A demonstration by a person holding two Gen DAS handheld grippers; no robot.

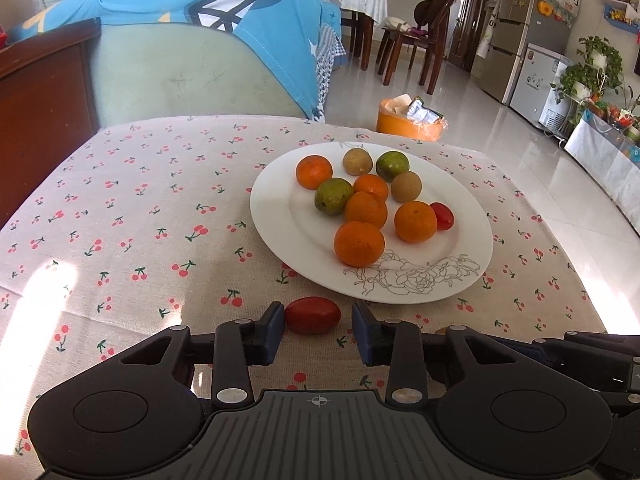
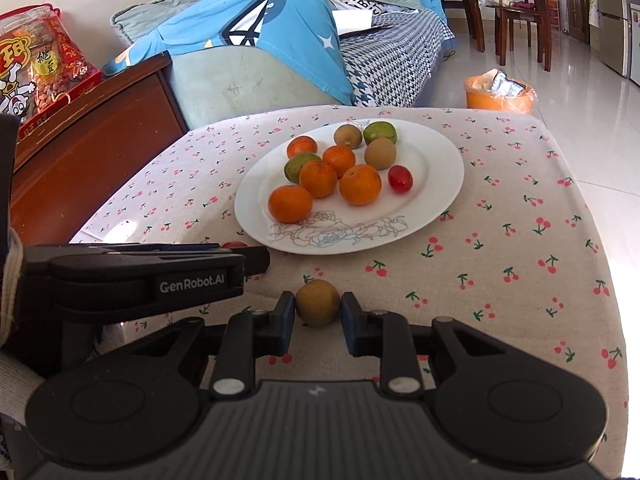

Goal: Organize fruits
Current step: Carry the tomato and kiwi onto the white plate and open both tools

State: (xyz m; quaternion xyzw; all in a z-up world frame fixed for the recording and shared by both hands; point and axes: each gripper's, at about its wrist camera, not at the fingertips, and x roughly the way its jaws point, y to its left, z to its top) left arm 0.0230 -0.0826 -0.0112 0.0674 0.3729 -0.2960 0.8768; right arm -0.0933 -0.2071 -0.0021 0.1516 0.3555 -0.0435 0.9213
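Note:
A white plate [image 1: 280, 216] [image 2: 440, 176] on the cherry-print tablecloth holds several oranges, two green fruits, two brown fruits and a red cherry tomato [image 1: 442, 216]. A second red tomato [image 1: 312, 315] lies on the cloth in front of the plate, between the fingers of my left gripper [image 1: 318, 316]. Its left pad touches the tomato, and a narrow gap shows at the right pad. In the right wrist view my right gripper [image 2: 317, 308] is shut on a brown round fruit [image 2: 317, 302] resting on the cloth. The left gripper [image 2: 262, 258] lies just to its left.
An orange bin [image 1: 408, 124] stands on the floor beyond the table's far edge. A sofa with a blue garment [image 2: 256, 40] sits behind the table, with a wooden cabinet [image 2: 92, 152] at the left. Bare cloth lies left and right of the plate.

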